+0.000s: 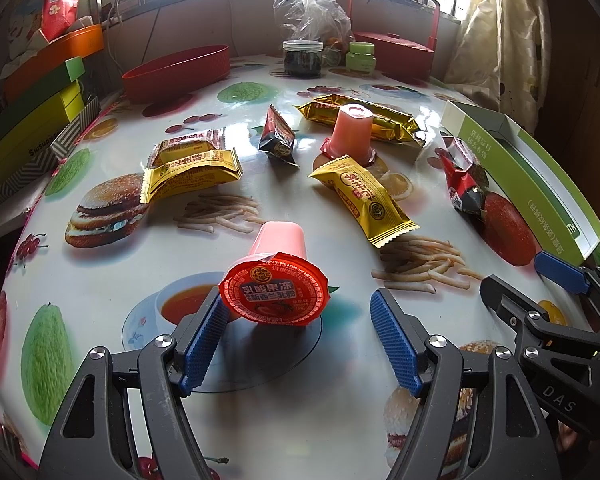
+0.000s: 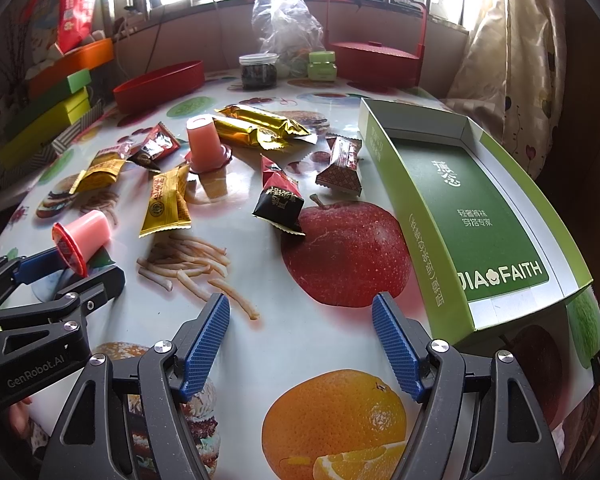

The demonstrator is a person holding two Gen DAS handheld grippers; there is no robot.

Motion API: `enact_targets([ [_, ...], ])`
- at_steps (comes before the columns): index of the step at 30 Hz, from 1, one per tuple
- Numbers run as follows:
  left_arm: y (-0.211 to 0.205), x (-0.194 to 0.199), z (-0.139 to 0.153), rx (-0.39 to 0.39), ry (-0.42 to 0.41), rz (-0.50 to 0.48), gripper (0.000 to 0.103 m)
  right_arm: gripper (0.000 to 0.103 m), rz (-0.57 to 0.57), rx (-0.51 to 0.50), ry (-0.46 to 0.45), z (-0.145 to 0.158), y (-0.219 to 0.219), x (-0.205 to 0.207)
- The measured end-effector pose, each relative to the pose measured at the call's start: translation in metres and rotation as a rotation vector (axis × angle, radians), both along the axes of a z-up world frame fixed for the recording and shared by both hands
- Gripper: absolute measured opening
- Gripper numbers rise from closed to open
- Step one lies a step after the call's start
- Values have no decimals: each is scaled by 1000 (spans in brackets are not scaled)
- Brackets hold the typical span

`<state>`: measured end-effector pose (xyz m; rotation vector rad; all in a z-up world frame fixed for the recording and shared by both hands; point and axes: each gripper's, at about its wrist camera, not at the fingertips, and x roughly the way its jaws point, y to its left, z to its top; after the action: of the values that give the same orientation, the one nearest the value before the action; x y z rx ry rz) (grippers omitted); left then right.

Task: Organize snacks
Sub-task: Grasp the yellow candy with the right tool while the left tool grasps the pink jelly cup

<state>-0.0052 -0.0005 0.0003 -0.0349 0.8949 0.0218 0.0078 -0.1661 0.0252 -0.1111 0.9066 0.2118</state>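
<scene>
A pink jelly cup (image 1: 274, 292) (image 2: 80, 240) with a red foil lid lies on its side between the fingers of my left gripper (image 1: 300, 336) (image 2: 88, 266), which is open; the lid is close to the left pad. My right gripper (image 2: 300, 336) (image 1: 532, 280) is open over bare tablecloth, with nothing in it. A second jelly cup (image 1: 350, 132) stands upside down mid-table. Around it lie yellow packets (image 1: 364, 200) (image 2: 168, 200), gold wrappers (image 1: 372, 118), black-red packets (image 1: 278, 136) (image 2: 278, 200) and a brown packet (image 2: 340, 164). An empty green box tray (image 2: 460, 200) sits at the right.
A red oval bowl (image 1: 176, 72) stands at the back left beside stacked green and orange boxes (image 1: 40, 120). A dark jar (image 1: 302, 58), a green jar (image 1: 362, 56), a plastic bag (image 1: 308, 8) and a red handled basket (image 1: 396, 48) line the far edge. A curtain (image 2: 512, 60) hangs at the right.
</scene>
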Motion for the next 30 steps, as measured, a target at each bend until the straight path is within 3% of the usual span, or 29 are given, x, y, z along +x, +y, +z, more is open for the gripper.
enact_targets([
  [6, 3, 1, 1, -14, 15, -15, 73, 74, 3, 5, 2, 0, 0, 1],
  [11, 16, 3, 5, -80, 24, -12, 73, 74, 54, 34, 1, 6, 7, 2],
  [16, 36, -1, 20, -136, -25, 34, 73, 74, 117, 53, -34, 17, 18, 5],
  [24, 54, 11, 20, -183, 2, 91, 73, 74, 176, 104, -40, 25, 43, 35],
  [30, 53, 14, 14, -174, 30, 67, 73, 73, 207, 103, -28, 24, 61, 54],
])
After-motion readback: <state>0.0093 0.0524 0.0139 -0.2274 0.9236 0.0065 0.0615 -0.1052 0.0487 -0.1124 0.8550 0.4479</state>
